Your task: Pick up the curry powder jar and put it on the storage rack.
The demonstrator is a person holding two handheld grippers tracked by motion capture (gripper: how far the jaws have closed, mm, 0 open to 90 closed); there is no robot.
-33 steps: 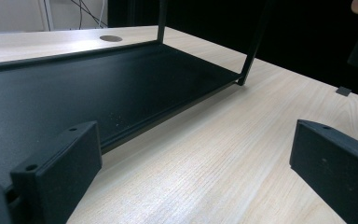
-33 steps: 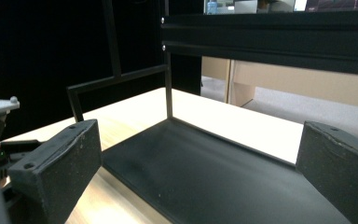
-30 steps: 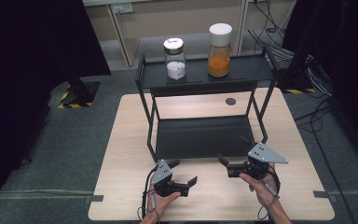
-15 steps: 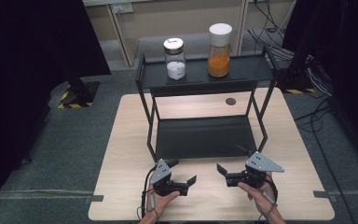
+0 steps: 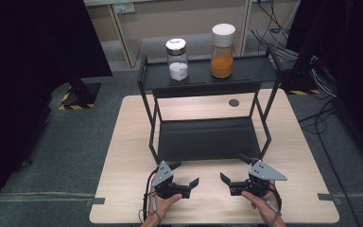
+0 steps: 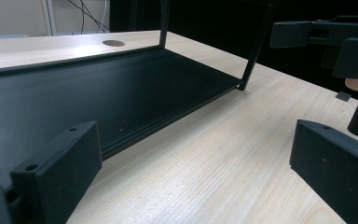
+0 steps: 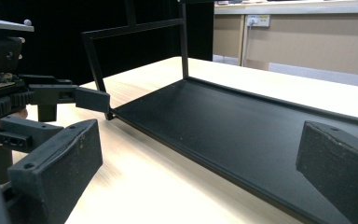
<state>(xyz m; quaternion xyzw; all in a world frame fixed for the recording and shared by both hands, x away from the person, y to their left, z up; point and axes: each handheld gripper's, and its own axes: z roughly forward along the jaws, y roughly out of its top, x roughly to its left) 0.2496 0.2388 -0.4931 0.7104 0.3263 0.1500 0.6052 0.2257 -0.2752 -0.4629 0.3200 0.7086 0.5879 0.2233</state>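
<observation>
Both grippers hover low over the wooden table (image 5: 123,142) near its front edge, facing each other. My left gripper (image 5: 185,173) is open and holds nothing; its jaws point right. My right gripper (image 5: 234,169) is open and holds nothing too, with its jaws pointing left. A short gap separates them. In the left gripper view, my left gripper (image 6: 200,172) frames bare table, and the right gripper (image 6: 326,42) shows at the upper right. In the right gripper view, my right gripper (image 7: 198,172) spans the rack's lower shelf (image 7: 242,121), and the left gripper (image 7: 37,100) shows at the left.
A black two-tier rack (image 5: 208,137) stands mid-table just beyond the grippers. On its top shelf (image 5: 198,75) stand a glass jar with white contents (image 5: 177,59) and a taller jar with orange contents (image 5: 223,49). A round cable hole (image 5: 234,102) lies behind the rack.
My right gripper has drawn back towards the table's front edge and slightly left, nearer the left gripper. The left gripper has hardly moved. Both stay open.
</observation>
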